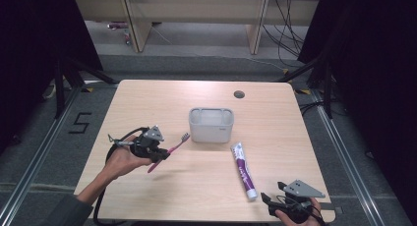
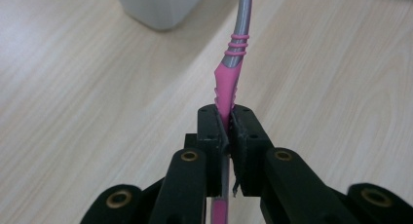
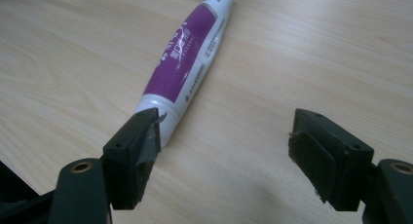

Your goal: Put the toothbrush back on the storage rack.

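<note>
Left hand-held gripper clamping pink toothbrush mid-handle, holding it above desk, bristle end pointing toward grey holder near desk centre. Right hand-held gripper hovering at desk's near right edge, jaws spread wide, gripping nothing. Purple-and-white toothpaste tube lying flat on desk, cap end just beside right gripper's left jaw.

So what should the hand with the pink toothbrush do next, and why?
Probably carry the toothbrush toward the grey holder and stand it inside. The left gripper is already shut on its pink handle, it is lifted off the table, and the holder sits open just ahead.
</note>
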The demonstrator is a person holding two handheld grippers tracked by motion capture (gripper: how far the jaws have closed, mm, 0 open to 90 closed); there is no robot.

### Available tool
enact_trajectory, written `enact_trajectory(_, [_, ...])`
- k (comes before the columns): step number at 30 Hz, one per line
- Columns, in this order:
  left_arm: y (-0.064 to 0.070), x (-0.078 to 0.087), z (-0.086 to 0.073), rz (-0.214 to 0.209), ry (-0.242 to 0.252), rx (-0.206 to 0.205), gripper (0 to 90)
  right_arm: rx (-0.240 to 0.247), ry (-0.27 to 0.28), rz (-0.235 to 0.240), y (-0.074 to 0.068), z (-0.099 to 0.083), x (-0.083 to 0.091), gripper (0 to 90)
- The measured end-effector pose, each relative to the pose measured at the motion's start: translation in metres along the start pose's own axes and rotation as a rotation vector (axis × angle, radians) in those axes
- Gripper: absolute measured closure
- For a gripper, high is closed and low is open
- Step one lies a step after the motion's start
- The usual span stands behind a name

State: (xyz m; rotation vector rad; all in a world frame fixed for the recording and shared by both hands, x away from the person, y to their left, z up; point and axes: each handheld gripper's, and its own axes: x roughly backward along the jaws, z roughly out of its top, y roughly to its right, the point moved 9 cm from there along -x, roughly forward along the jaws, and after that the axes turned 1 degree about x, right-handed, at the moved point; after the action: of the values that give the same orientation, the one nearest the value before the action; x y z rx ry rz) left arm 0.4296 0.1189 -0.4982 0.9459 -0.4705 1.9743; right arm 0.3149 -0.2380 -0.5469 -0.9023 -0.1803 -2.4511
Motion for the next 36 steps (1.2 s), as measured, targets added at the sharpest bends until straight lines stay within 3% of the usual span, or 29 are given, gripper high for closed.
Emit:
enact_trajectory(1, [0.0,0.003,0.006,-0.005,0.046,0.019,82.5,-0.027,-0.009,-0.008,-0.002,-0.002,0.0,27.6])
enact_trajectory(2, [-0.001,0.005,0.009,0.002,0.069,0.026,82.5,0.001,0.001,-0.01,0.0,0.0,-0.001,27.6])
enact_trajectory(4, [-0.004,0.009,0.015,0.011,0.118,0.048,82.5,-0.009,-0.002,-0.007,-0.002,0.0,0.0,27.6])
enact_trajectory(6, [-0.007,0.012,0.016,0.025,0.116,0.034,82.5,0.01,0.006,0.004,-0.001,0.0,-0.001,27.5])
enact_trajectory(8, [-0.011,0.019,0.026,0.037,0.179,0.066,82.5,0.002,0.004,-0.002,-0.001,0.0,0.0,27.6])
enact_trajectory(14, [-0.016,0.022,0.037,0.044,0.241,0.092,82.5,0.013,0.013,-0.016,0.003,0.001,0.0,27.6])
enact_trajectory(15, [-0.016,0.021,0.04,0.049,0.264,0.113,82.5,-0.026,0.0,-0.012,-0.001,0.0,0.001,27.5])
enact_trajectory(16, [-0.018,0.022,0.04,0.044,0.259,0.106,82.5,-0.032,-0.006,-0.007,-0.001,0.0,0.001,27.6])
enact_trajectory(17, [-0.018,0.021,0.043,0.047,0.286,0.125,82.5,-0.006,0.006,-0.014,0.001,0.001,0.001,27.6])
enact_trajectory(19, [-0.019,0.022,0.046,0.054,0.304,0.13,82.5,-0.02,-0.009,-0.005,-0.001,-0.001,0.001,27.6])
enact_trajectory(21, [-0.024,0.025,0.052,0.067,0.341,0.147,82.5,0.024,0.009,-0.016,0.002,0.002,0.0,27.6])
enact_trajectory(24, [-0.029,0.029,0.058,0.075,0.367,0.171,82.5,-0.019,-0.004,-0.004,-0.001,0.0,0.001,27.6])
enact_trajectory(29, [-0.033,0.034,0.072,0.079,0.439,0.179,82.5,-0.02,-0.007,-0.003,-0.001,-0.001,0.001,27.5])
enact_trajectory(31, [-0.033,0.035,0.074,0.088,0.443,0.179,82.5,0.026,0.01,-0.015,0.003,0.002,0.0,27.5])
enact_trajectory(33, [-0.032,0.033,0.077,0.088,0.453,0.173,82.5,0.024,0.011,-0.015,0.003,0.002,0.0,27.5])
enact_trajectory(35, [-0.033,0.032,0.08,0.092,0.468,0.175,82.5,-0.01,0.001,-0.008,0.0,0.0,0.001,27.6])
enact_trajectory(36, [-0.033,0.032,0.082,0.097,0.474,0.175,82.5,0.01,0.008,-0.014,0.002,0.001,0.0,27.5])
